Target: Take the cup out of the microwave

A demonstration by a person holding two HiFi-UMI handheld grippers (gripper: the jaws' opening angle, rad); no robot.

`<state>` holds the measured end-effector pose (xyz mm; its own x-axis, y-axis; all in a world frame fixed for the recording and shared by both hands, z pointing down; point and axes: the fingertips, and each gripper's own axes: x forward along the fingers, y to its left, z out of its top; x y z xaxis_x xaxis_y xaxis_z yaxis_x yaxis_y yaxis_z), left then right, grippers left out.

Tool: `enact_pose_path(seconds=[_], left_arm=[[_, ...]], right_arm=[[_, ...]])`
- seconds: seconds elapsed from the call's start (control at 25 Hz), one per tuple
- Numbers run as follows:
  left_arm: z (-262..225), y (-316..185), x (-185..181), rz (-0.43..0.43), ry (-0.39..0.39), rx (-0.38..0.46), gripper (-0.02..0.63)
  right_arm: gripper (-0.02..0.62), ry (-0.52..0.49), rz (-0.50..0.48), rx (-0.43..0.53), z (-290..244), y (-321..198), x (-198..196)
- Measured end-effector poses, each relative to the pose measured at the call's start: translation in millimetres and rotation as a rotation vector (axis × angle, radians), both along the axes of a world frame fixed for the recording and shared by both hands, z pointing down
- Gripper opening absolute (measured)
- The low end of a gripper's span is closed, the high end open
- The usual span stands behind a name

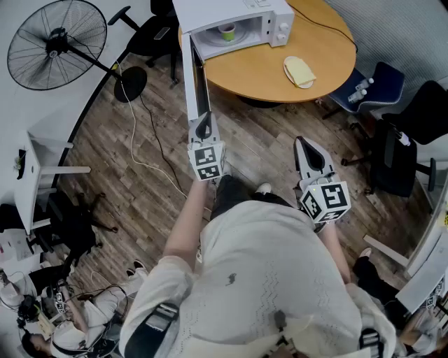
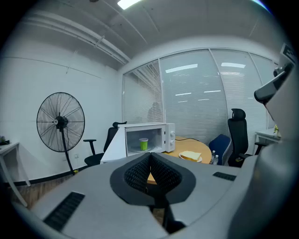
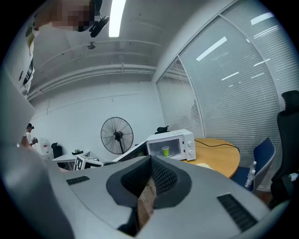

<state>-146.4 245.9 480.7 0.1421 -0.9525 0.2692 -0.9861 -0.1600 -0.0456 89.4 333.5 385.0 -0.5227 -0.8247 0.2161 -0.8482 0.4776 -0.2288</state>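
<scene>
While the green cup [image 1: 227, 31] is sitting inside the open microwave [image 1: 241, 12] on the bench [image 1: 280, 70], well ahead, the left gripper [image 1: 204, 126] and right gripper [image 1: 310, 155] are hanging clenched and empty, risking knocking the cup over or clipping the swung-out door [image 1: 194, 77].

One microwave [image 1: 231, 10], one cup [image 1: 227, 31], one fan [image 1: 57, 43], two hand-held grippers [image 1: 204, 120] [image 1: 305, 147]

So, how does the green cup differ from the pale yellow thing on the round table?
The green cup stands upright inside the open microwave; the pale yellow thing lies flat in the open on the round table. The cup is tall and narrow; the yellow thing is low and wide. Both are much smaller than the microwave.
</scene>
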Motion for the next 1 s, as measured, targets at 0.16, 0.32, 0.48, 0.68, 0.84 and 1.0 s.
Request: enact_pose_path(seconds=[0.16,0.32,0.48,0.68,0.84,1.0], left_arm=[[-2.9,2.6,0.6,-0.005,-0.001,0.002,0.021],[-1.7,0.6,2.5,-0.006,-0.001,0.0,0.021],[2.7,-1.8,3.3,-0.019,-0.001,-0.012,0.021],[6.1,1.4,2.7,-0.035,-0.001,-0.039,0.021],[9.7,-6.4,-2.5,-0.052,-0.008,-0.043,0.021],[8.4,-11.4,-5.0,-0.086,-0.004,-0.054,0.021]], right_arm=[[0.008,-0.001,-0.001,0.004,-1.9,0.8,2.6],[0.008,-0.002,-0.004,0.004,-0.4,-2.4,5.6],[0.008,-0.001,-0.01,0.007,0.5,-5.7,9.9],[0.008,0.006,-0.016,0.011,0.4,-4.6,13.0],[0.008,0.014,-0.021,-0.009,7.3,-15.2,11.6],[0.008,0.014,-0.018,-0.023,10.5,-25.6,8.3]])
